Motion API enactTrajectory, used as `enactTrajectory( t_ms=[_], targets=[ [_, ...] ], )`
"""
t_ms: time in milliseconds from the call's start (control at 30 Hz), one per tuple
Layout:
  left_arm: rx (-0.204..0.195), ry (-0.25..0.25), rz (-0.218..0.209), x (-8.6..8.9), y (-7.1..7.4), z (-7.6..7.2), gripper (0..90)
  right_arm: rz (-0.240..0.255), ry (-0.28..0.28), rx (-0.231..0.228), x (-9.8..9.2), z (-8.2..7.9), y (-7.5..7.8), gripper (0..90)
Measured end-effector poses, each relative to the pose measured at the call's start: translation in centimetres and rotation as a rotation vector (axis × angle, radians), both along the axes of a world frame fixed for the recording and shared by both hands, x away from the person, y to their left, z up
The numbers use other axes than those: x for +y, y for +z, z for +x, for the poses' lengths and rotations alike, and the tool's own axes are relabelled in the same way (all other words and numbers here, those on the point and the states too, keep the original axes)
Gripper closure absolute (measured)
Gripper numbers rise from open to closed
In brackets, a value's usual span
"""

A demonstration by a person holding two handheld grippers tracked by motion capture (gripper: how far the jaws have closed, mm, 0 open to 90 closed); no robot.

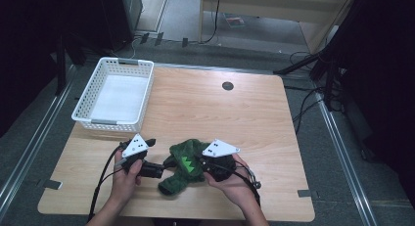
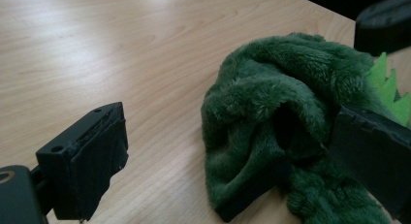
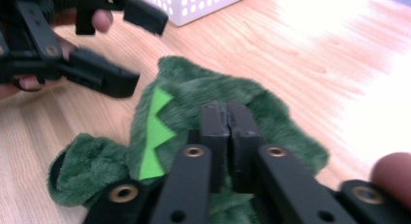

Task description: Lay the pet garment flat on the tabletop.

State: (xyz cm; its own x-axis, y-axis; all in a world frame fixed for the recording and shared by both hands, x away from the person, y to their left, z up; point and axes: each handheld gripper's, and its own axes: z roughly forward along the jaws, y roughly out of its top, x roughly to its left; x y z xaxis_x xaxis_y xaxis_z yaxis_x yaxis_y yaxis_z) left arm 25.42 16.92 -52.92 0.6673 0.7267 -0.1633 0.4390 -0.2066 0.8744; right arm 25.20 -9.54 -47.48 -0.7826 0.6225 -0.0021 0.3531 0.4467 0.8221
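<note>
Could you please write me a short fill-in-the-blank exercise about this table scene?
1. The fuzzy hood on the table is dark ____.
2. The left hand-held gripper has its jaws ____.
3. The right hand-held gripper has its jaws ____.
4. The white basket stands at the table's far ____ corner.

Missing words: green; open; shut; left

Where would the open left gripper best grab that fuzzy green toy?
Probably the rolled cuff edge of the green plush toy nearest the left gripper, coming in level from the toy's left. That fold stands up off the table, thin enough for the open jaws, while the right gripper sits shut farther along.
</note>
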Motion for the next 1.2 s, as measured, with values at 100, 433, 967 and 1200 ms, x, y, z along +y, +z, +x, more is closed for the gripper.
enactTrajectory(
  t_ms=[100,433,967,1200],
  targets=[
    [0.002,-0.010,-0.002,-0.1,-0.4,0.0,1.5,0.050,0.049,0.021,-0.4,0.2,0.6,70.0],
    [0.024,-0.048,0.016,-0.8,-1.9,0.0,25.9,-0.082,0.155,0.093,0.7,-0.2,-2.3,66.5],
    [0.052,-0.105,0.005,-0.8,-2.1,0.2,69.6,0.143,-0.124,0.017,0.9,8.8,4.7,62.1],
    [0.098,-0.080,-0.029,-0.5,-2.2,0.6,65.9,0.237,-0.275,0.069,-1.1,9.8,3.2,44.4]
  ],
)
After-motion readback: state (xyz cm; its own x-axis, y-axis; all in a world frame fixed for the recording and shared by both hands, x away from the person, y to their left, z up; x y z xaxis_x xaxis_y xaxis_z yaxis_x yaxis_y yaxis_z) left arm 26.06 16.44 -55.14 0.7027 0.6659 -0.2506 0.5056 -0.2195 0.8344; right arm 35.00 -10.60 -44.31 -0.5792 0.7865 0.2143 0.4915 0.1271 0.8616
